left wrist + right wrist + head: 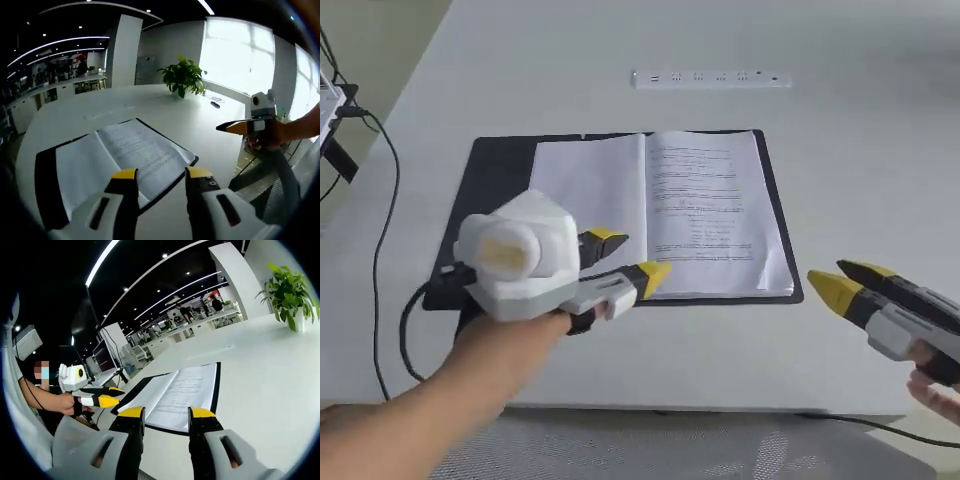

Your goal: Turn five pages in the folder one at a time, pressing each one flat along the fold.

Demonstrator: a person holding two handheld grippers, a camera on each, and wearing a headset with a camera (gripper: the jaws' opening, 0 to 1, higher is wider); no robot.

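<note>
- Left gripper (632, 256) had its jaws apart with nothing between them.
- Folder (705, 210) lay open and flat on the table (880, 150), ahead of the left jaws and past the tips, not touched.
- Right gripper (845, 280) also had its jaws spread and empty, and the folder's near right corner sat ahead of its tips, clear of them.
- In the left gripper view, the right gripper (235, 127) was off to the right of the jaws.
- Power strip (710, 78) lay beyond the folder's far edge.
</note>
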